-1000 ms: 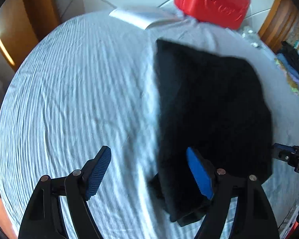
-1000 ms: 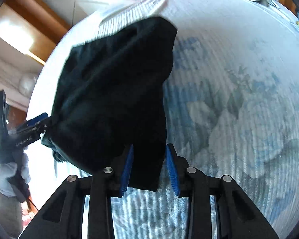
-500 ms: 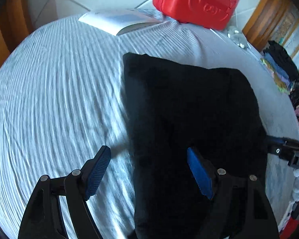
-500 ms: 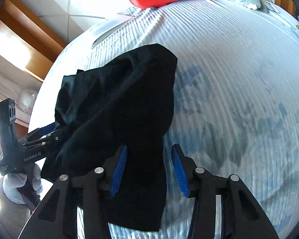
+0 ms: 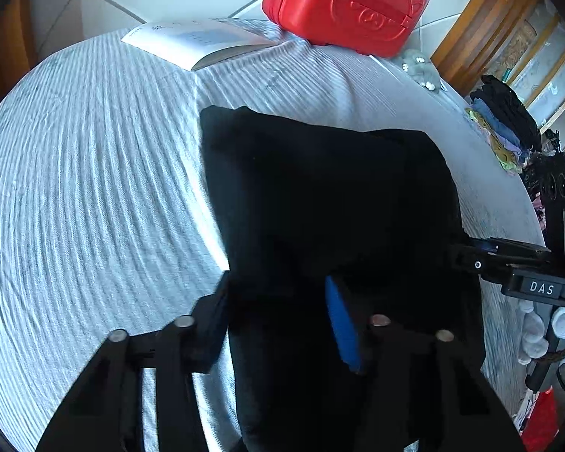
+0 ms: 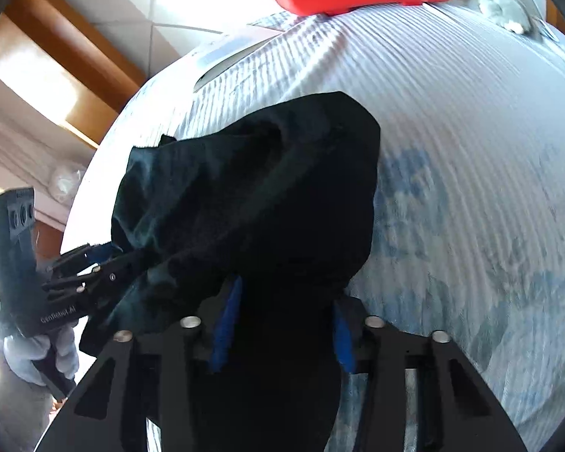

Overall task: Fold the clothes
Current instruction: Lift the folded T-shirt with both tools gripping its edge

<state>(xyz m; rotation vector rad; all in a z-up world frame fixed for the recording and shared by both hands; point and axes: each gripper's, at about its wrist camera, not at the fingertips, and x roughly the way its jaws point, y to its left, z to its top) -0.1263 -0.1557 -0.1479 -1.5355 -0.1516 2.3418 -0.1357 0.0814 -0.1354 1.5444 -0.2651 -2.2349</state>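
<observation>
A black garment (image 5: 320, 203) lies partly folded on the white-and-blue striped cloth (image 5: 94, 196) of the table. My left gripper (image 5: 278, 316) has its jaws around the garment's near left edge, narrowed on the fabric. My right gripper (image 6: 282, 320) has its jaws around the near right edge, with black cloth filling the gap. In the right wrist view the garment (image 6: 267, 203) bunches up between both grippers, and the left gripper (image 6: 94, 267) shows at the garment's left side. The right gripper (image 5: 482, 260) shows at the right in the left wrist view.
A red case (image 5: 342, 3) stands at the table's far edge, with an open book (image 5: 195, 41) to its left and a small grey plush (image 5: 418, 64) to its right. A pile of clothes (image 5: 504, 132) sits at the far right.
Both grippers moved forward onto the garment's near edge. The left jaws narrowed from wide open onto the fabric. The right jaws now have cloth between them. The garment bunched up.
</observation>
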